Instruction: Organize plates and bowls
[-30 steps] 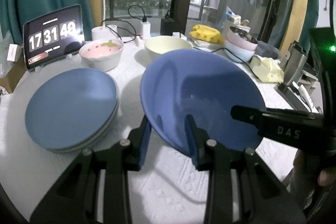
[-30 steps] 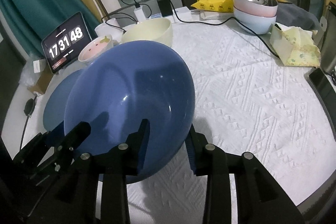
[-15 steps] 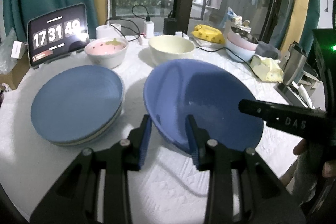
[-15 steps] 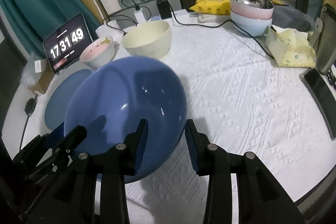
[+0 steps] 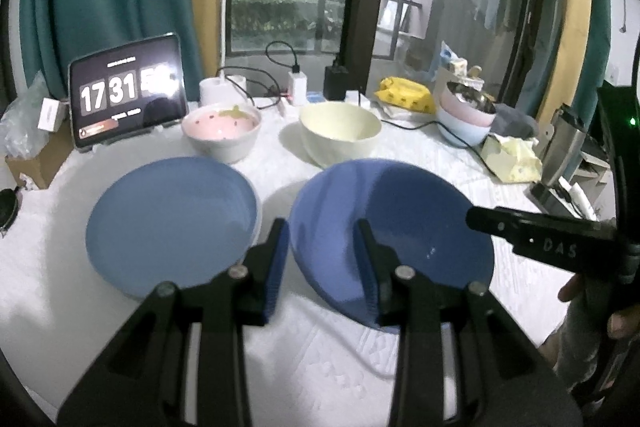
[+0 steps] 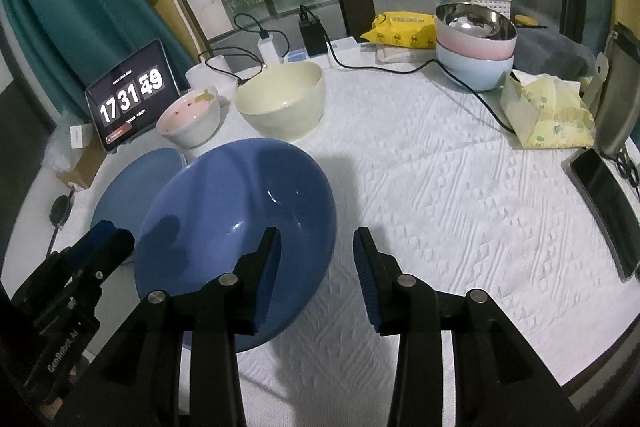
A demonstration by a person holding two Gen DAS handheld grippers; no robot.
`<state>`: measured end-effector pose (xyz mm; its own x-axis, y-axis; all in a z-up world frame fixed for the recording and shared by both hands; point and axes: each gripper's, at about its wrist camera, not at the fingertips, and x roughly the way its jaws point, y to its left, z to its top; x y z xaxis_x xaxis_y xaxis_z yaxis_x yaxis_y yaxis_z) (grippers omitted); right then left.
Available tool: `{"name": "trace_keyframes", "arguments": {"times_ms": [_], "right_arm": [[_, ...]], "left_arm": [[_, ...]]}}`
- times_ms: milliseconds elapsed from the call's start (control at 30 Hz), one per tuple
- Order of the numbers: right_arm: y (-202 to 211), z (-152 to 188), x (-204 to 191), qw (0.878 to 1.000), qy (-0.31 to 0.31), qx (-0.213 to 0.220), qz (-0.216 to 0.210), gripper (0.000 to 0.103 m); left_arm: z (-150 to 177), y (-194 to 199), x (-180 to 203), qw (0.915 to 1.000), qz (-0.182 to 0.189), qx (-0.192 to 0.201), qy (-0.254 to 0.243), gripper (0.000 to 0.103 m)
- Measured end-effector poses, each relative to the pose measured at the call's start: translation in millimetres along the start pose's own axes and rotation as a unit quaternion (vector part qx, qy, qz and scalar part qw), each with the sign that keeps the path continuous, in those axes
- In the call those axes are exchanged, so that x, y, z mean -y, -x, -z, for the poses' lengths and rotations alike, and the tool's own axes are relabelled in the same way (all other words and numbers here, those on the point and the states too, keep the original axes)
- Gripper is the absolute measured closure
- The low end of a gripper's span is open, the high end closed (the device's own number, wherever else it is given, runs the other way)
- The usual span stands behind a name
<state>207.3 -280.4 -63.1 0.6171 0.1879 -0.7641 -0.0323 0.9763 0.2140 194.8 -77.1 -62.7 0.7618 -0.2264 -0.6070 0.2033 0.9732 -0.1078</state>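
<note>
**Blue bowl pinched at its rim beside the stacked plates**

Left wrist view shows the left hand-held gripper point(image 5: 322, 255) narrowed onto the near rim of the blue bowl point(image 5: 400, 223), one pad outside the wall and one inside. The bowl sits tilted on the white-clothed counter point(image 5: 320, 355), just right of the blue plate point(image 5: 172, 223), which lies on top of a paler one. Behind them stand a pink bowl point(image 5: 221, 131) and a cream bowl point(image 5: 340, 133), apart from each other, with a tablet clock point(image 5: 126, 93) at the far left.

From the right wrist view, the right hand-held gripper point(image 6: 316, 275) is parted at a middling width; its left finger overlaps the bowl's near rim, its right finger hangs over bare cloth, and no pad presses on the bowl. Stacked pastel bowls point(image 6: 476, 47) stand at the far right.
</note>
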Motion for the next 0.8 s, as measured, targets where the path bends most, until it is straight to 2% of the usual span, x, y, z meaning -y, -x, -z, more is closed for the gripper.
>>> {"name": "trace_keyframes", "arguments": {"times_ms": [400,800], "right_arm": [[1.1,-16.9,-0.8,1.000,0.008,0.010,-0.003,0.063],[-11.8,-37.1,-1.7,1.000,0.016,0.011,-0.010,0.063]], "left_arm": [[-22.4,0.7,-4.9,0.9998,-0.009,0.020,0.003,0.067],[-40.4,-13.3,-6.3,0.9997,-0.009,0.022,0.005,0.067]]}}
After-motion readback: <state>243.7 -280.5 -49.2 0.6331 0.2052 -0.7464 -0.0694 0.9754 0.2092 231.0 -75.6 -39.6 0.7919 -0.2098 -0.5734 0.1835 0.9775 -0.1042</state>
